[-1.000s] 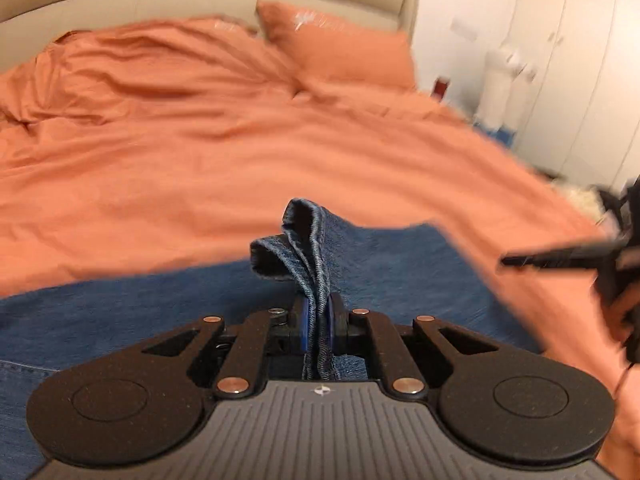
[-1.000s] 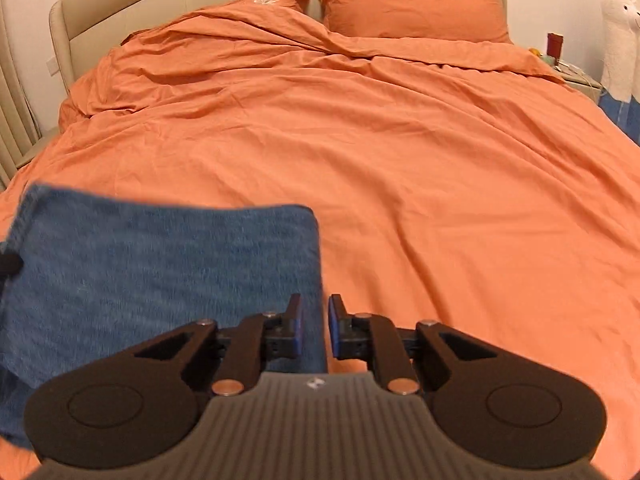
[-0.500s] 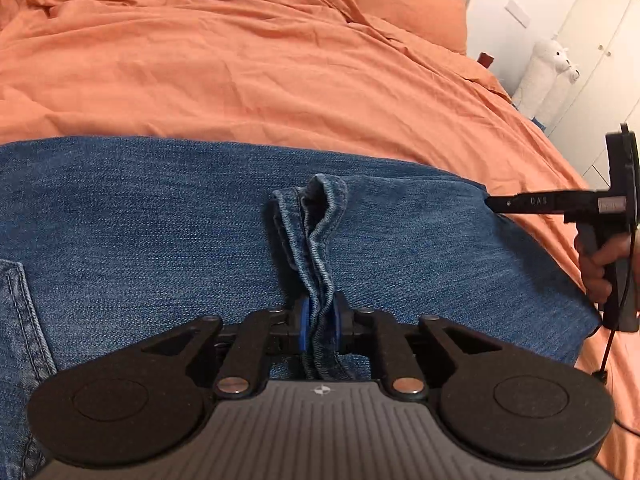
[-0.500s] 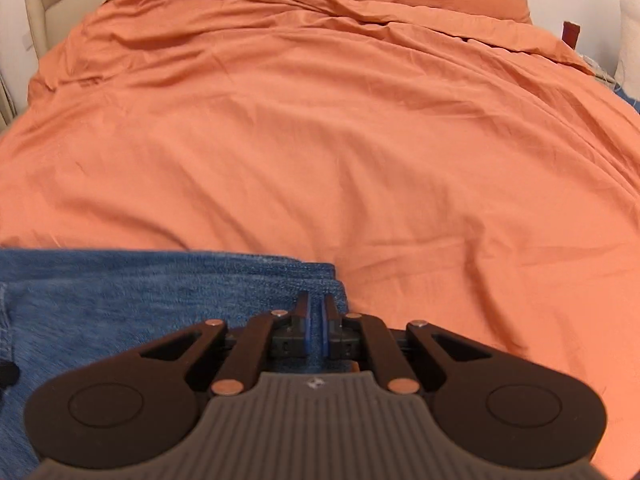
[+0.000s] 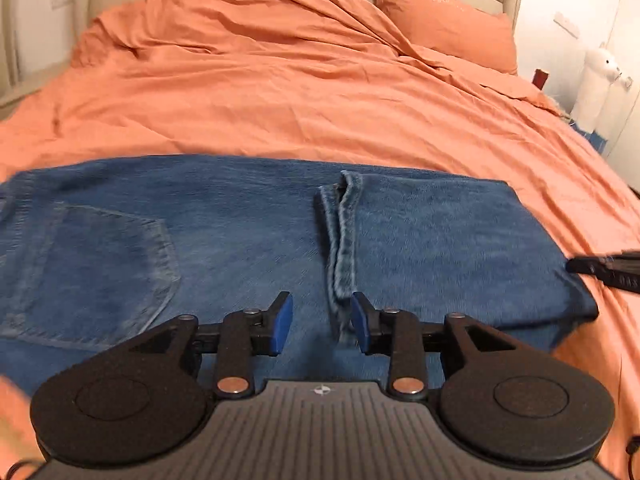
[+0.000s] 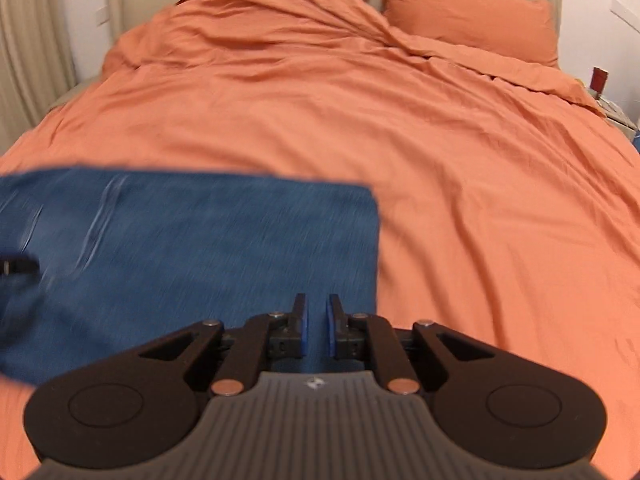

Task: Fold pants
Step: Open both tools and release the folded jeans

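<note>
Both grippers hang over the denim with nothing between their pads. On the left gripper the jaws stand wide apart, and the doubled hem of the trouser legs lies on the cloth just ahead, running away from the gap, its near end close beside the right-hand pad. On the right gripper the jaws are drawn in to a narrow slot, apart but only just, with blue fabric showing through it; it hovers near the right edge of the folded pants, and its tip shows at the far right of the left wrist view.

Outward from there, the pants lie flat across the near part of the bed, legs laid back over the upper half so that the hem sits about mid-length, beside the back pocket to the left. An orange duvet covers the bed, with a pillow at the headboard.

As a judgement, one fold has just been laid down and let go. Another fold looks due: it would call for gripping the folded right-hand edge at both corners and carrying it over toward the waistband, keeping the layers square
</note>
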`<action>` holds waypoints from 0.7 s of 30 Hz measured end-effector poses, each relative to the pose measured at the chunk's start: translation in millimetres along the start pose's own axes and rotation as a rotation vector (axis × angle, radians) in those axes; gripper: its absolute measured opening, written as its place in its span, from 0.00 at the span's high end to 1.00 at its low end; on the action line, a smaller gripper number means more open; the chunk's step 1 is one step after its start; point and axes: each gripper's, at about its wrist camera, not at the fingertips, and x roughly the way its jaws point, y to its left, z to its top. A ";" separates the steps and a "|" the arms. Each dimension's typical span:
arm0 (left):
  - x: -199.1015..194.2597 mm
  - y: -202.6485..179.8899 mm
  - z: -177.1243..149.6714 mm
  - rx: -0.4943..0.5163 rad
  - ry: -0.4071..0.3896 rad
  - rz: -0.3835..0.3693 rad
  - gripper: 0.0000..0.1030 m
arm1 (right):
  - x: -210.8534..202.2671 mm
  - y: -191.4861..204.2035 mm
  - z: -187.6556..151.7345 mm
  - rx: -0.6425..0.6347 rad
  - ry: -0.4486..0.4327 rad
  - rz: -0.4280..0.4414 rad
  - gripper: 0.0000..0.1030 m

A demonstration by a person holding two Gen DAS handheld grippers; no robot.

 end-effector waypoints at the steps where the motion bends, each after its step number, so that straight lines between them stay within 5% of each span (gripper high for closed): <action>1: -4.4 -0.9 0.5 -0.011 0.004 0.001 0.62 | -1.3 0.9 -7.5 0.005 0.016 -0.002 0.95; 12: -71.1 35.0 6.1 -0.039 -0.008 0.016 0.62 | 14.0 28.7 -15.4 -0.005 0.131 -0.149 0.97; 21: -147.2 149.7 42.5 -0.069 -0.024 0.110 0.59 | -40.1 95.8 26.1 -0.056 0.014 0.020 0.94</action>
